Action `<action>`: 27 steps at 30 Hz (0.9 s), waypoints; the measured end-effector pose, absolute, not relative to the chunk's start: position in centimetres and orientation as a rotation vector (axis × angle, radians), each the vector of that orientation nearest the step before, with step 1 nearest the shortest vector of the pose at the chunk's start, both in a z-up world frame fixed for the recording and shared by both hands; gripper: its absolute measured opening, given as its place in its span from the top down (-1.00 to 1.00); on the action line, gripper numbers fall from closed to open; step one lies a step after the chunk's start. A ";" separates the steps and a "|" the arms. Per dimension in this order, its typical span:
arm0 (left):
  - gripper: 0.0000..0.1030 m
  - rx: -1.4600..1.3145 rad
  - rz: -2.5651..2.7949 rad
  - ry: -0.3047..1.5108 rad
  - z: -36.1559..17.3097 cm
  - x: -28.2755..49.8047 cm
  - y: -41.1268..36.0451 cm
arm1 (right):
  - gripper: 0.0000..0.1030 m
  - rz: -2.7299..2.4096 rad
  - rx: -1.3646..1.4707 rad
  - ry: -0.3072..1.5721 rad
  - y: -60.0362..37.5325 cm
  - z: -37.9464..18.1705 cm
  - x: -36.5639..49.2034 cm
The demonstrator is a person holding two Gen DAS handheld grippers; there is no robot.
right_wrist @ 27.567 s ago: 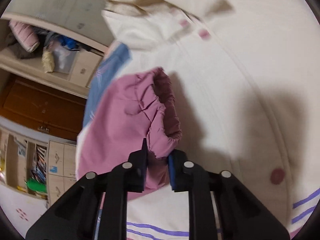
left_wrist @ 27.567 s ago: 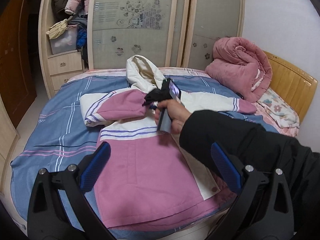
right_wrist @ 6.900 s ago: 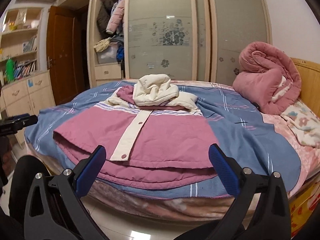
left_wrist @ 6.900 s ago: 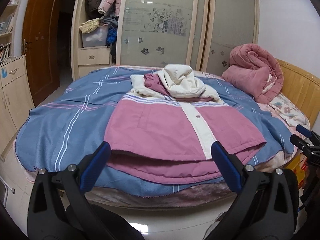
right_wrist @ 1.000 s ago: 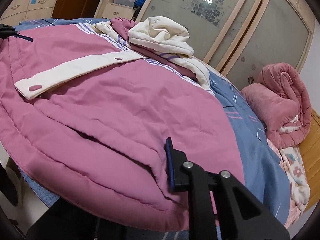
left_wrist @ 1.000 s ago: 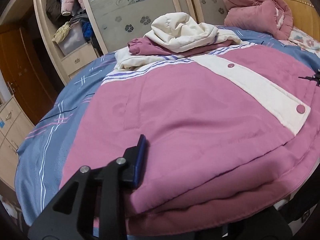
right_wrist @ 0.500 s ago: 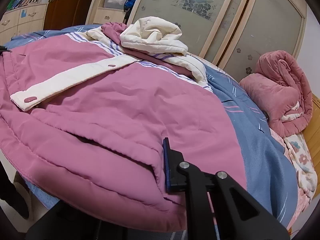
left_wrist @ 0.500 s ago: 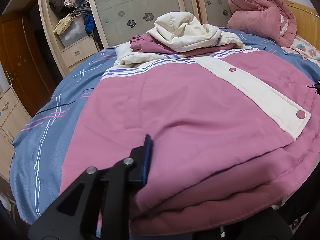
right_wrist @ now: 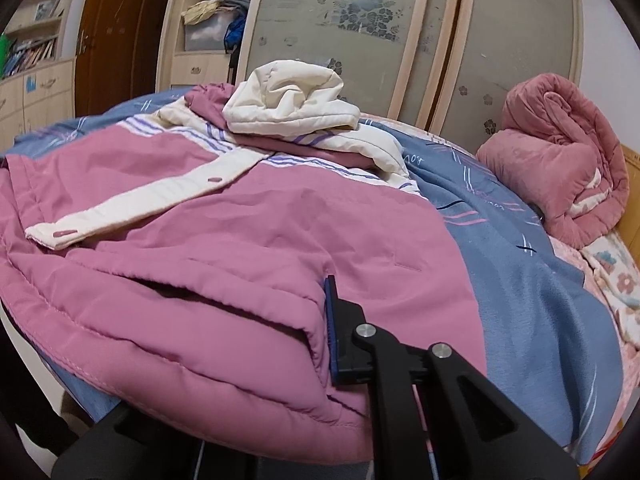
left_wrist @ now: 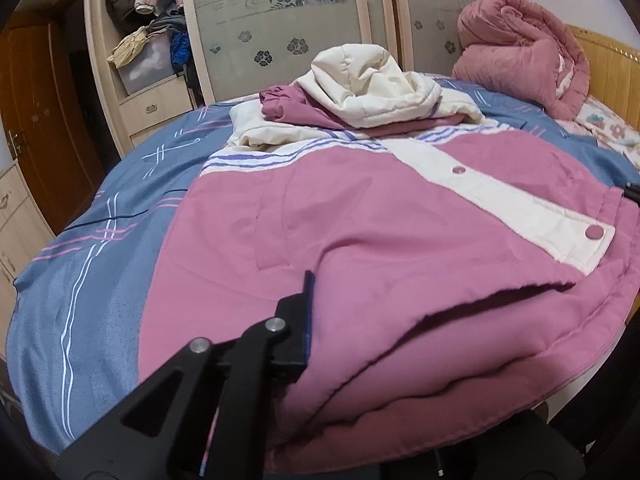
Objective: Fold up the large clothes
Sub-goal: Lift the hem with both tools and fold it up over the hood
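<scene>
Jacket (left_wrist: 360,232), pink with a cream button strip, lies spread on the bed (left_wrist: 100,240), its hem at the near edge. Cream hood (left_wrist: 360,80) and folded-in sleeves are piled at the far end of it. The two front panels overlap; a dark gap shows between layers along the hem.

Left hand-held gripper (left_wrist: 316,328): clamped on the hem at the jacket's left corner. Only one blue-padded finger (left_wrist: 306,312) shows; the other is buried under the cloth. Fabric bunches over the jaw.

Right hand-held gripper (right_wrist: 320,332): clamped on the hem at the jacket's right corner. Again one finger (right_wrist: 331,328) is visible, with pink cloth wrapped round the inner side and hiding the other.

From the left wrist view a tip of the right tool (left_wrist: 632,191) pokes in at the frame's right edge, beside the jacket's far corner.

Bed cover is blue with pink and white stripes. A rolled pink quilt (right_wrist: 560,160) sits by the wooden headboard (left_wrist: 612,76), well apart from the jacket. Beyond the bed is a wardrobe (right_wrist: 340,20) with frosted flower-pattern doors, one bay open and stuffed with clothes. A brown door (right_wrist: 112,40) stands left of it.
</scene>
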State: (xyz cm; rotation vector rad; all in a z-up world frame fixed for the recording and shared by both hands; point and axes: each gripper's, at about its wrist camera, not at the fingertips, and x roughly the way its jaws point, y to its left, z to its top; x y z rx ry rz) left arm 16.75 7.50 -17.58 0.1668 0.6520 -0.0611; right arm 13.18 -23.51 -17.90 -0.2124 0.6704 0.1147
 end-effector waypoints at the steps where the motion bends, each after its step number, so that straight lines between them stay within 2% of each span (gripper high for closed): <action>1: 0.88 0.162 -0.062 0.652 -17.5 16.9 7.5 | 0.83 0.114 -0.204 0.671 -23.5 -17.9 13.3; 16: 0.88 0.161 -0.053 0.574 -14.7 18.3 6.9 | 0.84 0.075 -0.048 0.585 -24.4 -15.1 14.5; 27: 0.88 0.196 -0.033 0.483 -9.6 21.1 7.2 | 0.85 0.056 -0.019 0.456 -24.4 -10.4 16.6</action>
